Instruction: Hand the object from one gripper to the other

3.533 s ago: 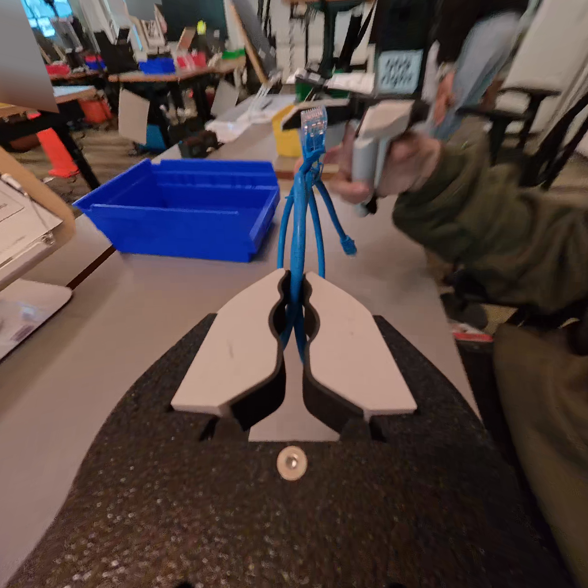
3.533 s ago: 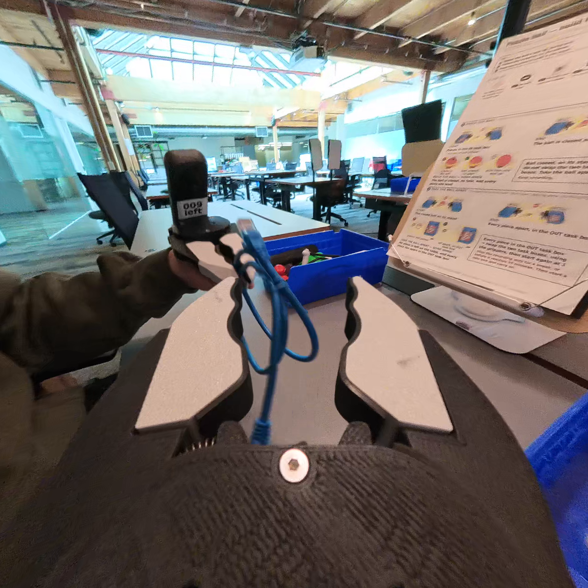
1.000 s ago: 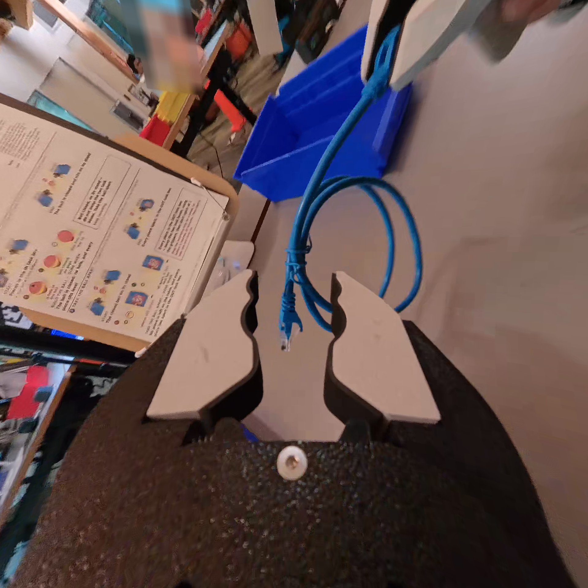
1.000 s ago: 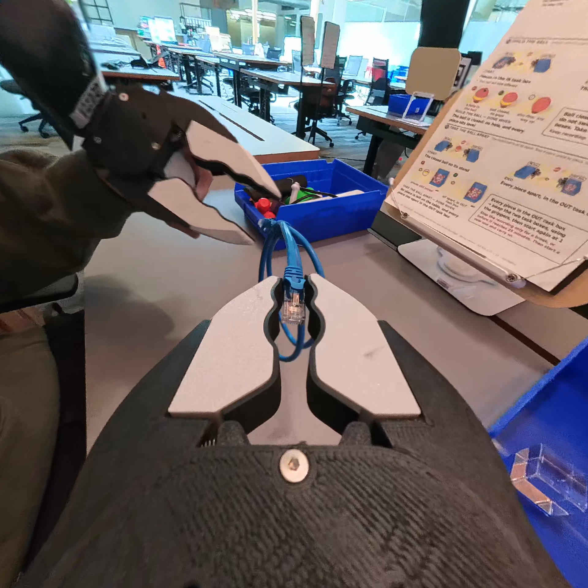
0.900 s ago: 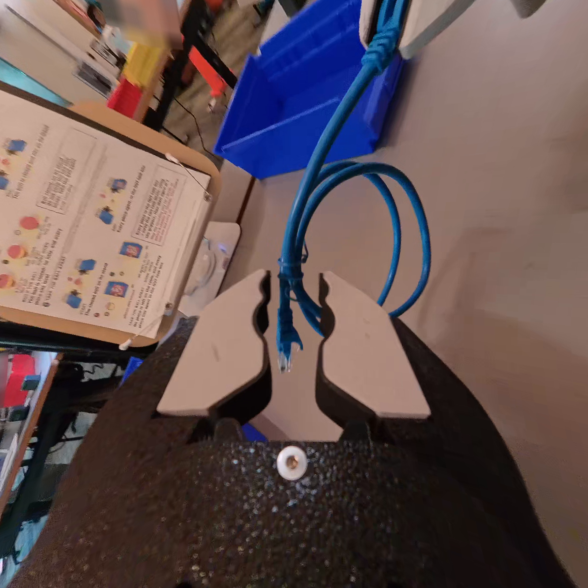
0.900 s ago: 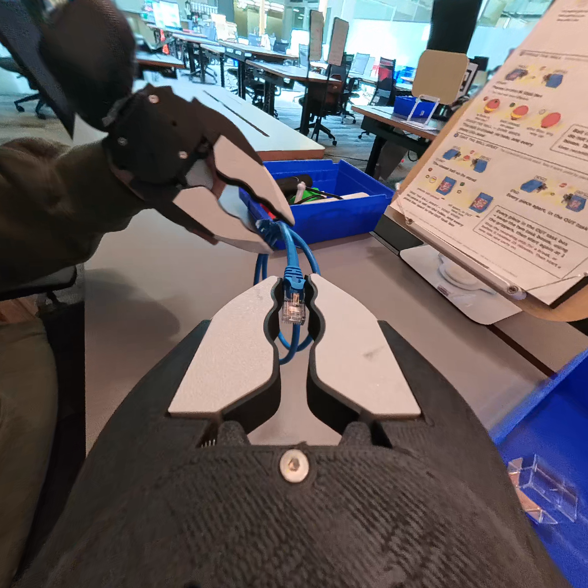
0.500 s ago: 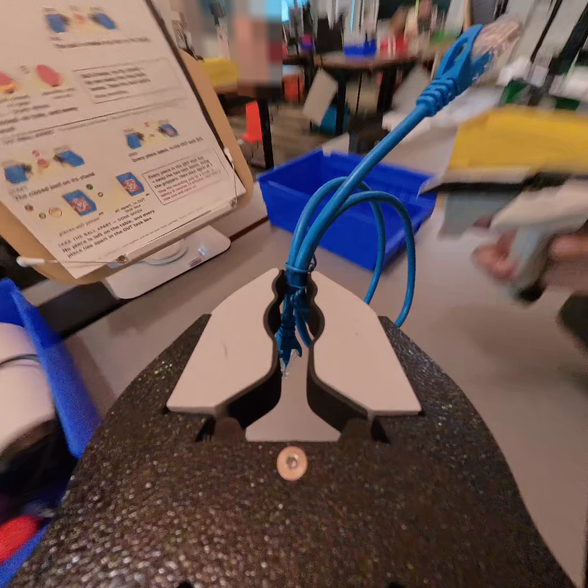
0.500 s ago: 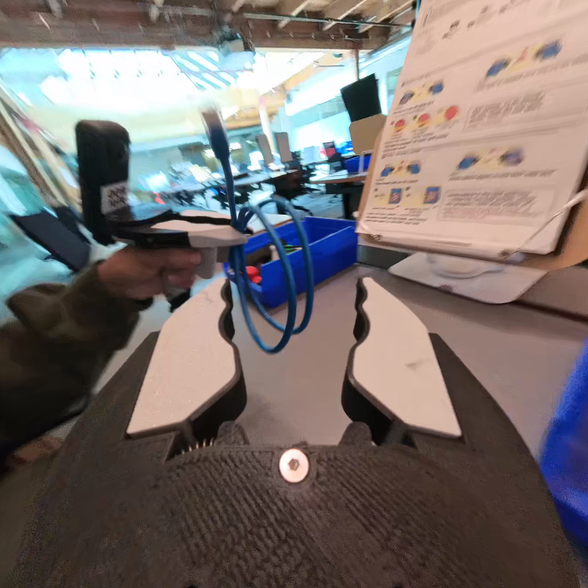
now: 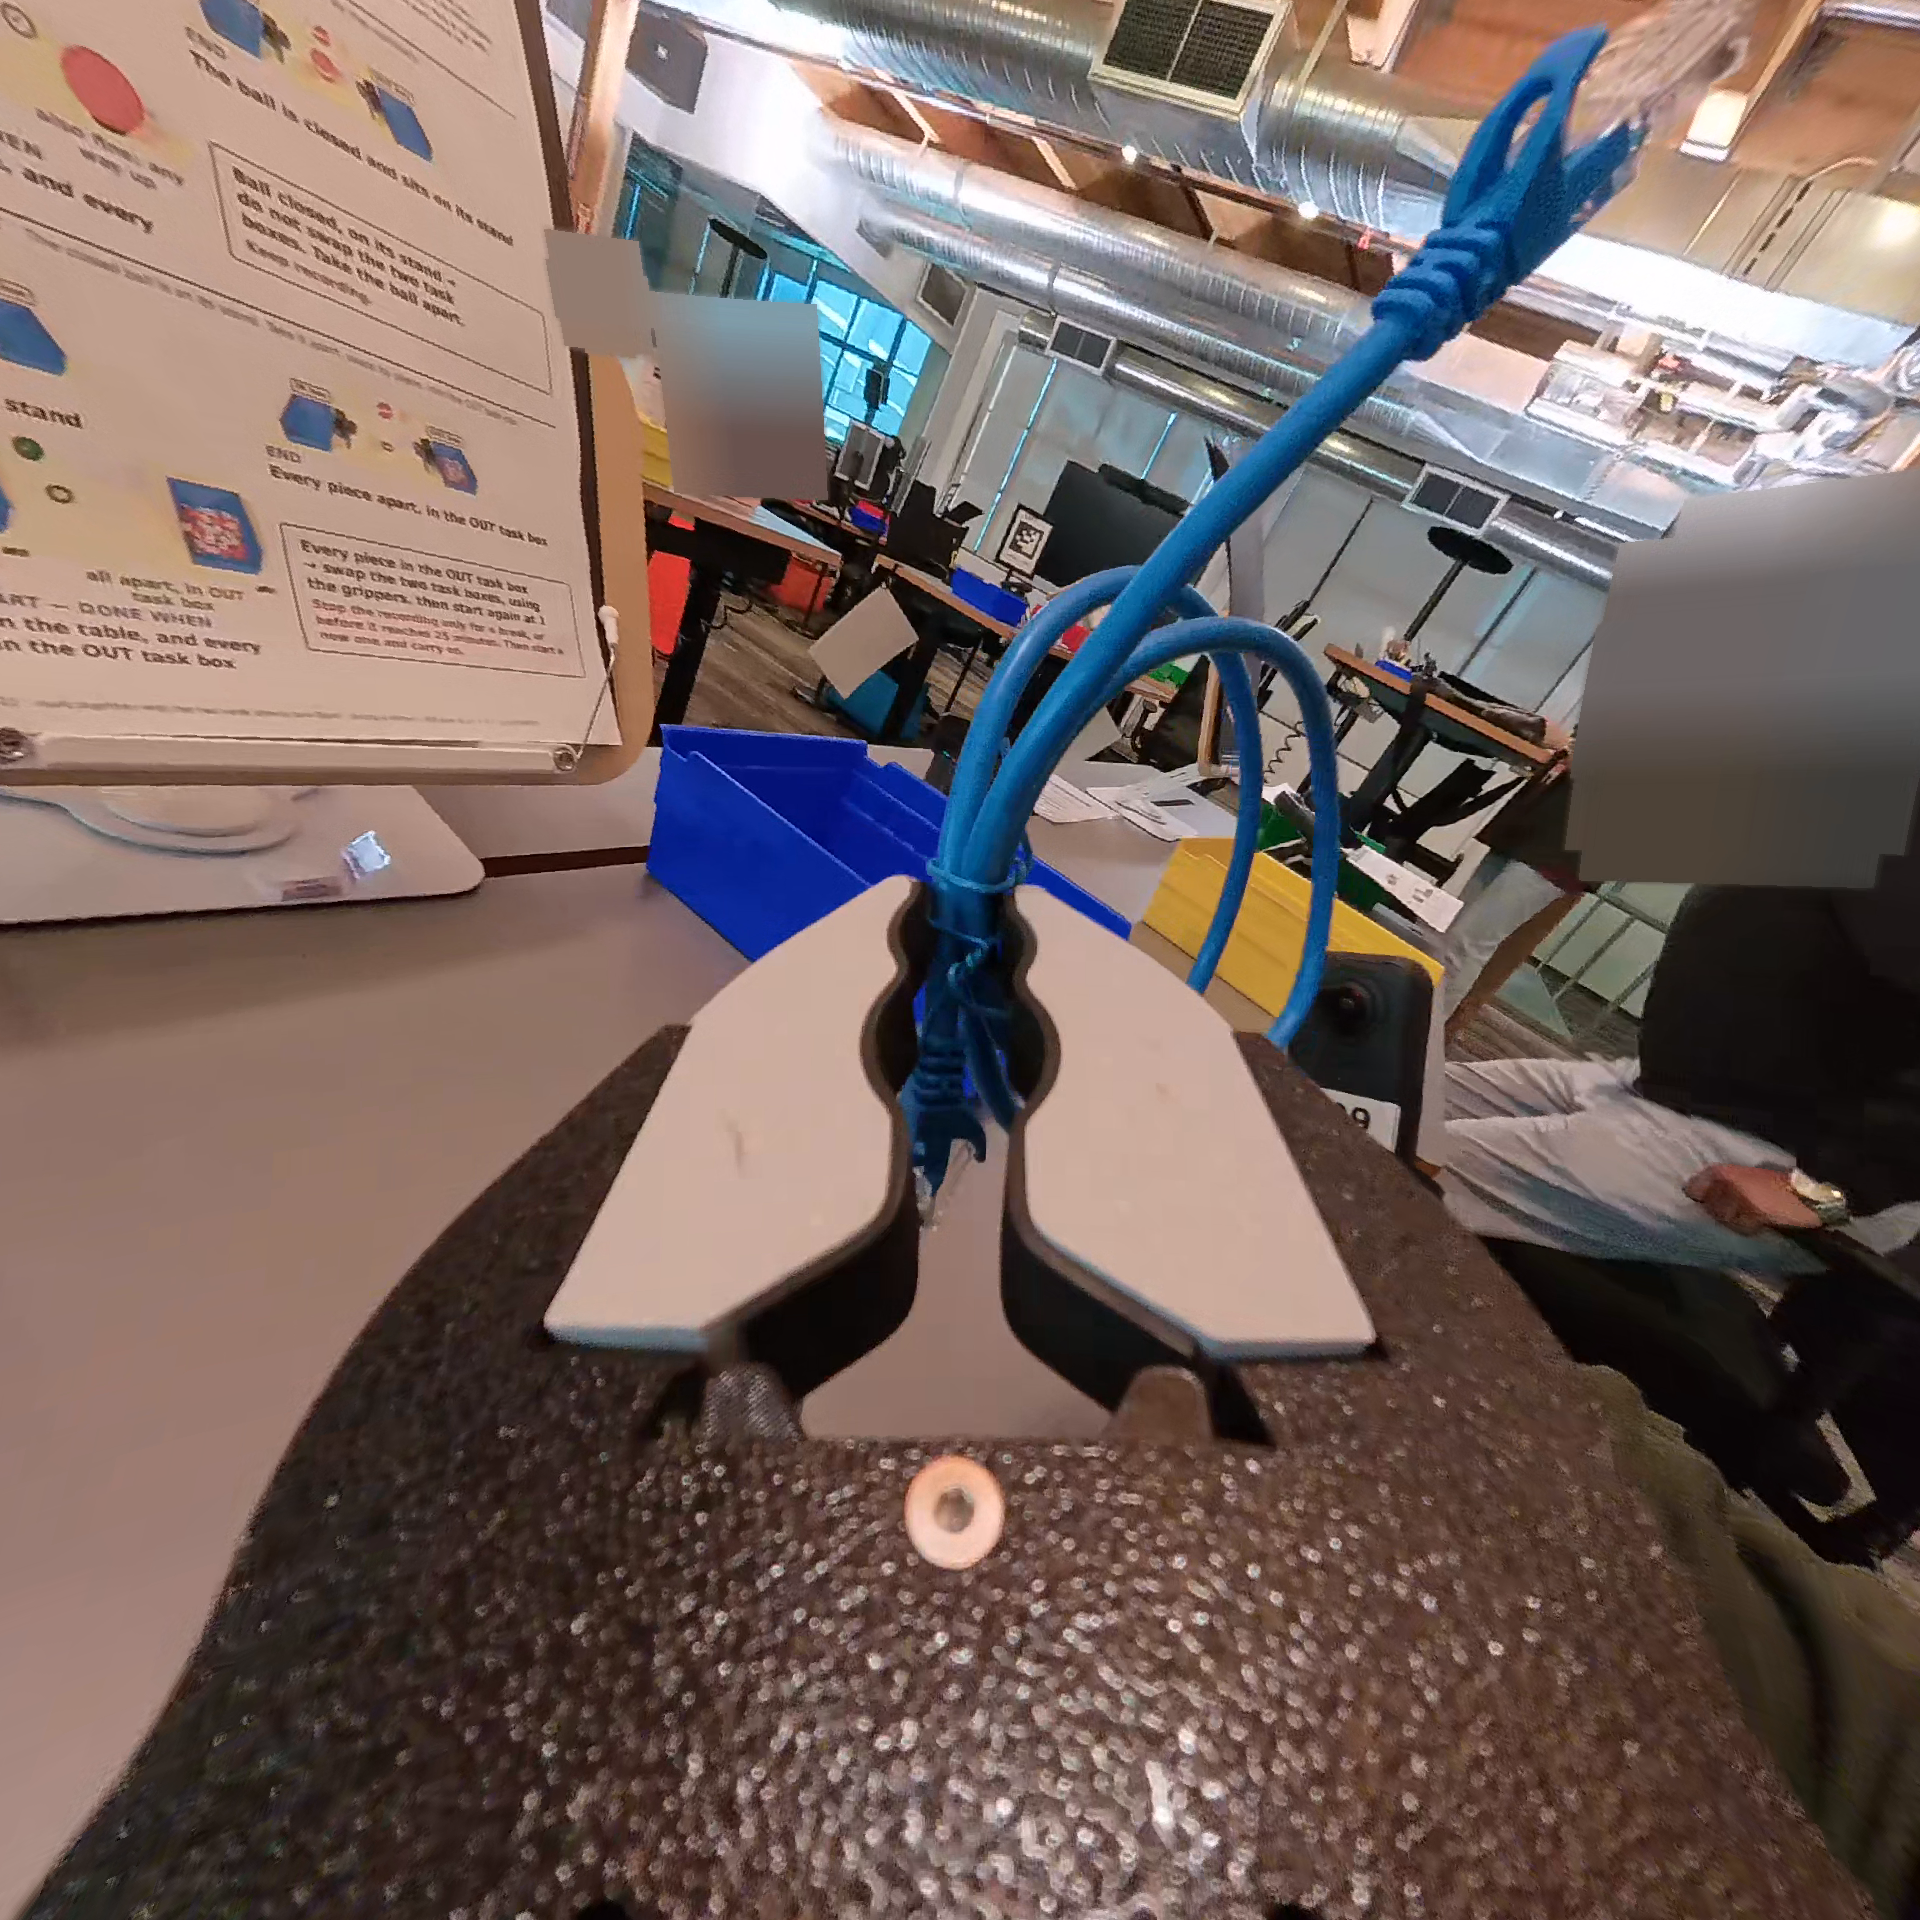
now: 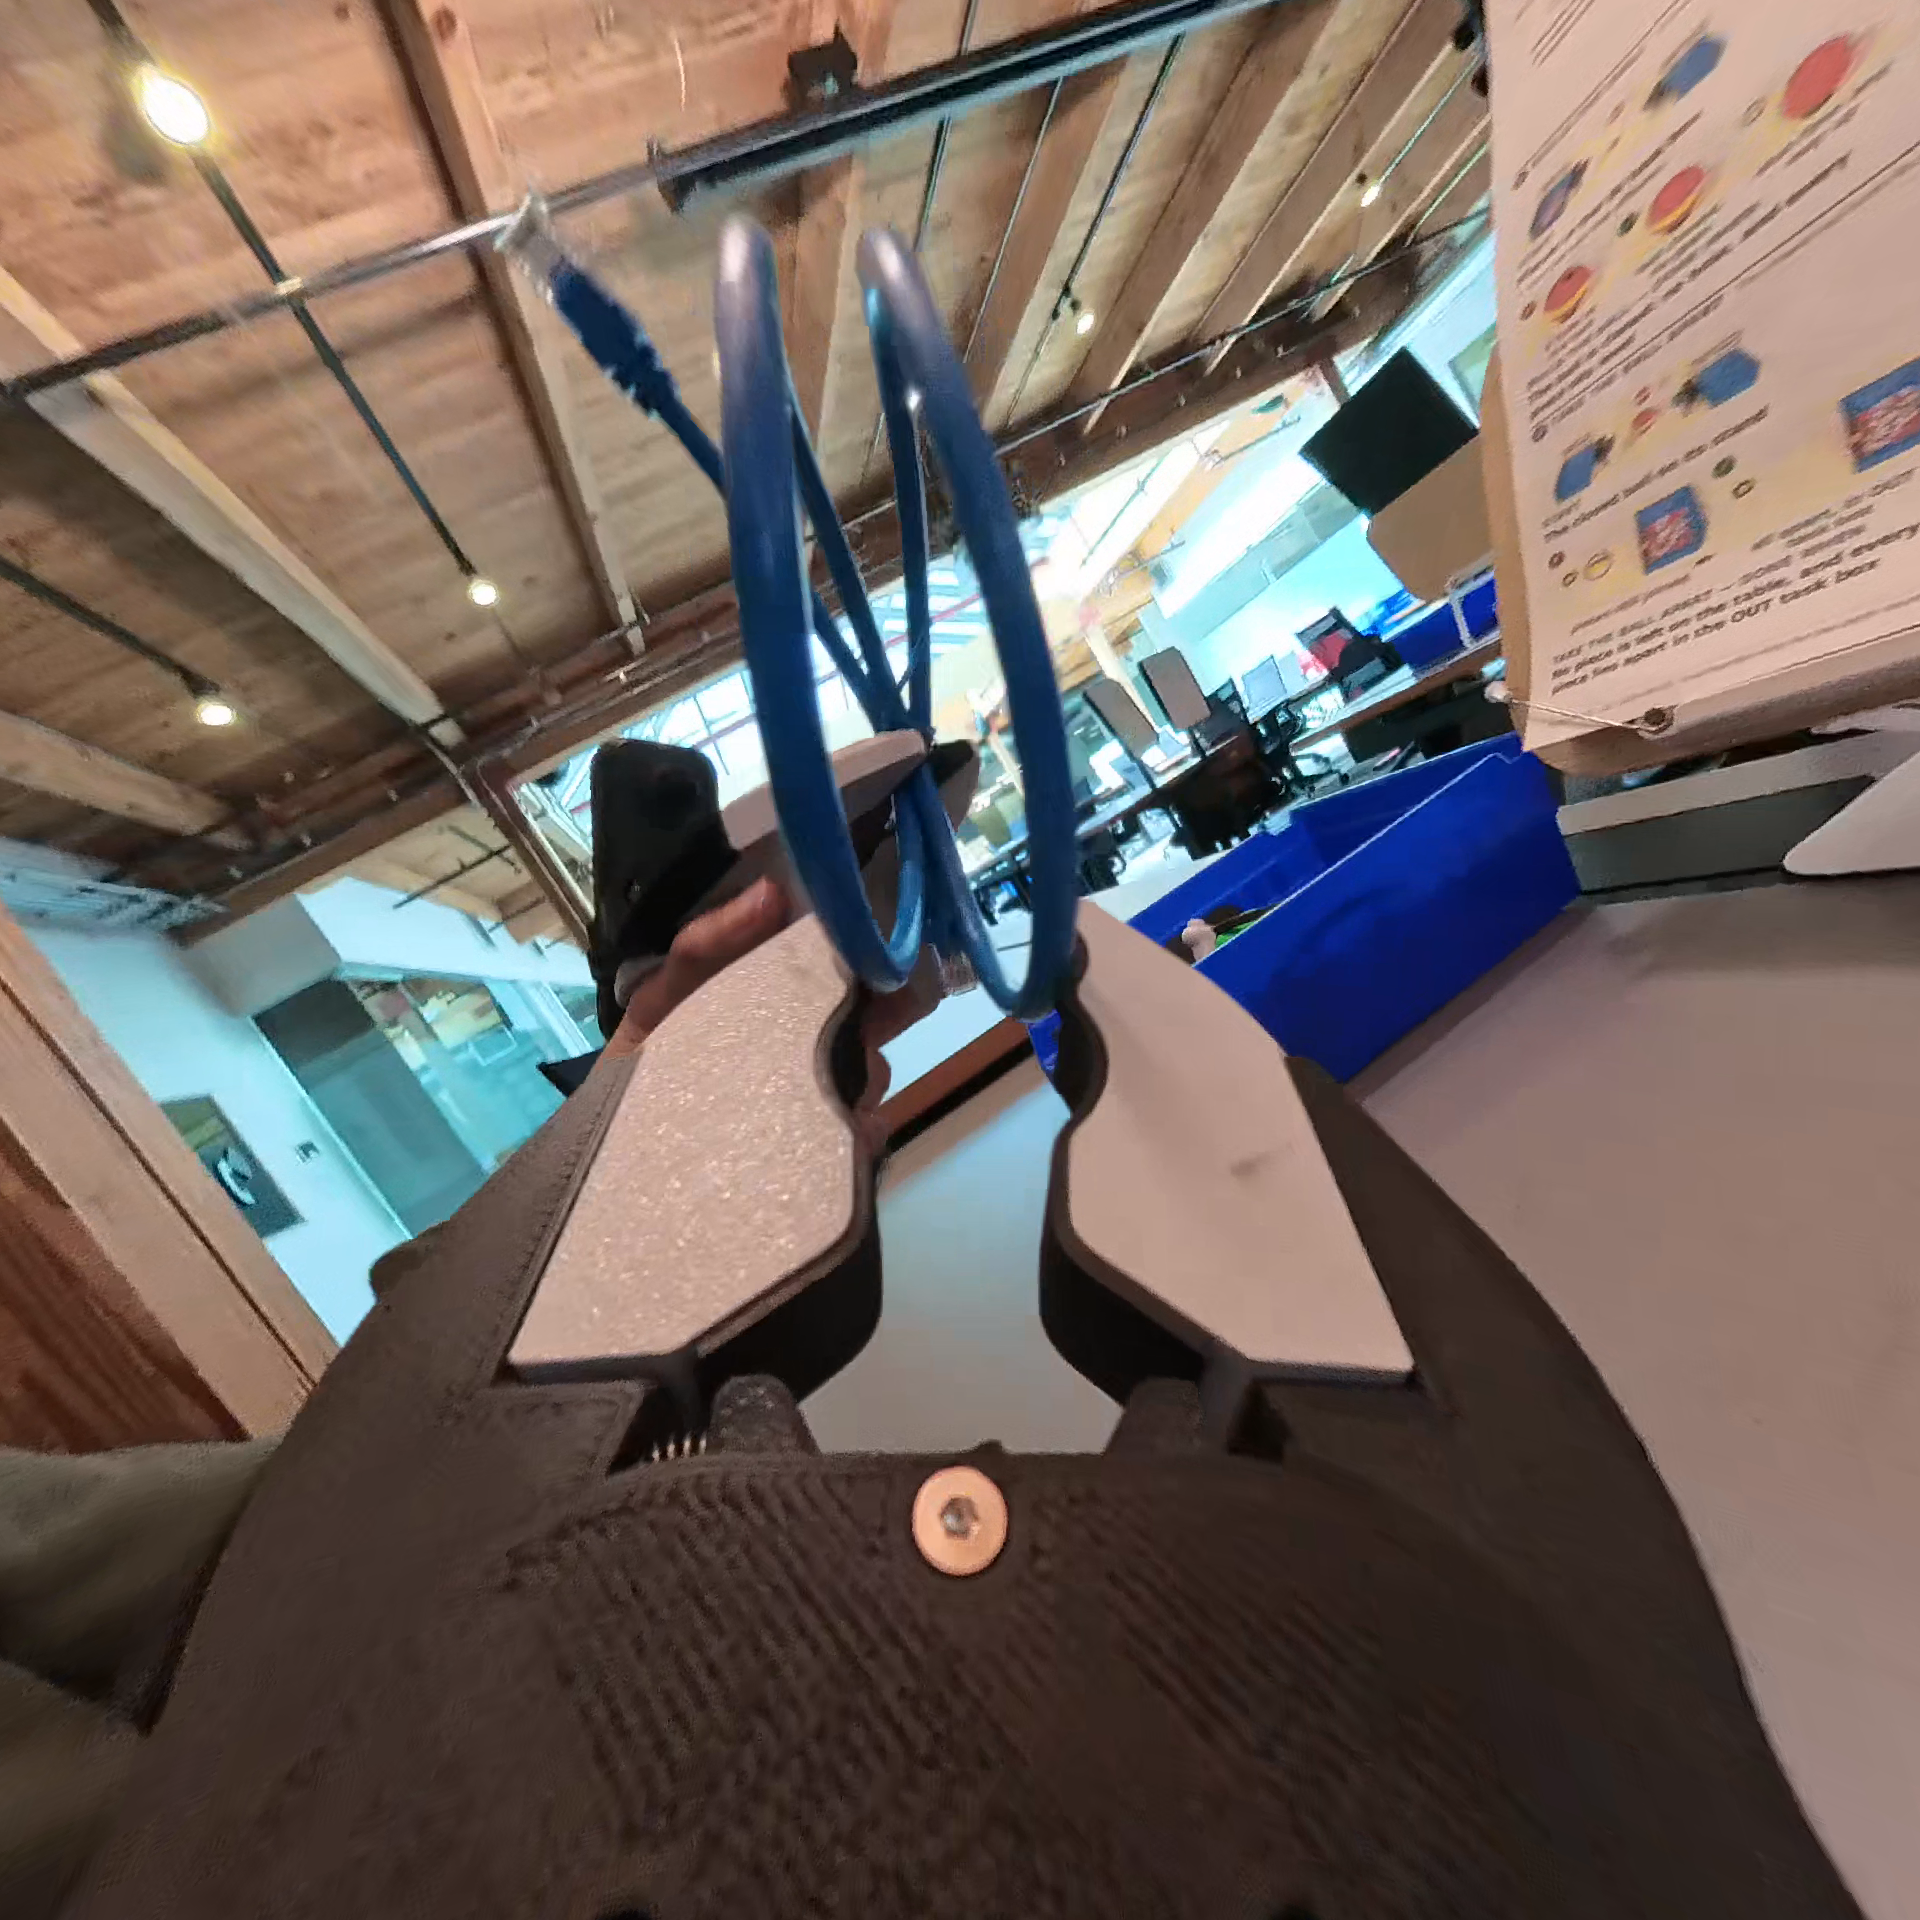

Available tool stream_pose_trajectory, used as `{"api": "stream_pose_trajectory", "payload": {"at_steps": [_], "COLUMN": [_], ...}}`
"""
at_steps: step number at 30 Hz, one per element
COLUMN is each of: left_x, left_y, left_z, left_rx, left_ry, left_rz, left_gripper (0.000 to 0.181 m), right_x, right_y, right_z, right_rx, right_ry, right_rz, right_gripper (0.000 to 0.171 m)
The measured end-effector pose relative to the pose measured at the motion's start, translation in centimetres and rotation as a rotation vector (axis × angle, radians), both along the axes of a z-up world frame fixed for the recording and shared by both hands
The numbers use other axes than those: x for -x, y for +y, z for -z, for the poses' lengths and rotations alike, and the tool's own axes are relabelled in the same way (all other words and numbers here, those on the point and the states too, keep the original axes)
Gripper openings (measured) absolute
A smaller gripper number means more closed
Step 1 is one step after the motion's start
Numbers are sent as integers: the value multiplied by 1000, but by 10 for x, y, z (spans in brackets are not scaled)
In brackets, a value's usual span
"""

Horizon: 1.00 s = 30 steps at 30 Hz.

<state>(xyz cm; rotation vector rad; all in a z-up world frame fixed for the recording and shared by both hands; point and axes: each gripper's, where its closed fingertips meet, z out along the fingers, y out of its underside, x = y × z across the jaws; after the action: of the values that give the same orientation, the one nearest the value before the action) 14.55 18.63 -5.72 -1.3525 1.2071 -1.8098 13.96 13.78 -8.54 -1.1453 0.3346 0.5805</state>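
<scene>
left gripper point(image 9: 961, 1013): jaws drawn in narrow and clamped on the blue cable point(image 9: 1127, 748) at its wire-tied bundle; one plug hangs down between the fingers, toward the gripper body.
right gripper point(image 10: 961, 1003): jaws apart, gripping nothing; the cable loops hang just in front of its tips, and contact cannot be told.
cable location: held in the air by the left gripper above the grey table point(image 9: 312, 1039); loops stand up and to the right, the second plug point(image 9: 1527, 177) points up toward the ceiling.
surroundings: blue bin point(image 9: 790, 821) far behind the grip, yellow bin point(image 9: 1247, 914) to its right, instruction board point(image 9: 281, 374) at far left.
risk, slip: the grip covers only the tied section. judged likely that a quick swing lets the bundle rotate or slide out of the notched fingers.
risk, snag: the free loops sit close to the right gripper's open tips. judged possible that a tip catches a loop and drags the cable from the left gripper.
risk, tie: pressure falls near the thin wire tie; if it loosens, the coil could spread.
change, one second: the right gripper then clamped a plug and the left stood wide beside the cable; the roles are now reversed.
change, half second: the left grip is unchanged; both views have tilted upward, and the right gripper's gap is narrower.
</scene>
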Motion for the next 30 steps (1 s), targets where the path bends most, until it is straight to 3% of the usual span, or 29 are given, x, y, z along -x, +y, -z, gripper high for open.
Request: {"api": "stream_pose_trajectory", "payload": {"at_steps": [4, 12, 14, 17, 21, 25, 30], "left_x": [1, 8, 13, 24, 40, 51, 58], "left_y": [-1, -7, -7, -10, -11, -10, -6], "left_z": [5, 24, 29, 36, 57, 79, 83], "left_rx": [-9, -118, -185, -247, -311, -326, -290], "left_ry": [13, 83, 84, 72, 90, 124, 114], "left_rz": [-1, 85, 89, 114, 144, 183, 206], "left_gripper": [12, 18, 33, 39, 39, 33, 28], "right_x": [1, -5, -19, -51, -130, -217, -291], "right_y": [1, -12, -23, -51, -108, -156, -187], "right_z": [6, 3, -3, -17, -20, 2, 48], "right_rx": [16, 150, 201, 249, 454, 704, 1047], "right_ry": [7, -164, -222, -267, -315, -239, -187], "right_rz": [-48, -100, -33, 102, 464, 713, 831], "right_gripper": [11, 7, 6, 6, 6, 7, 6]}}
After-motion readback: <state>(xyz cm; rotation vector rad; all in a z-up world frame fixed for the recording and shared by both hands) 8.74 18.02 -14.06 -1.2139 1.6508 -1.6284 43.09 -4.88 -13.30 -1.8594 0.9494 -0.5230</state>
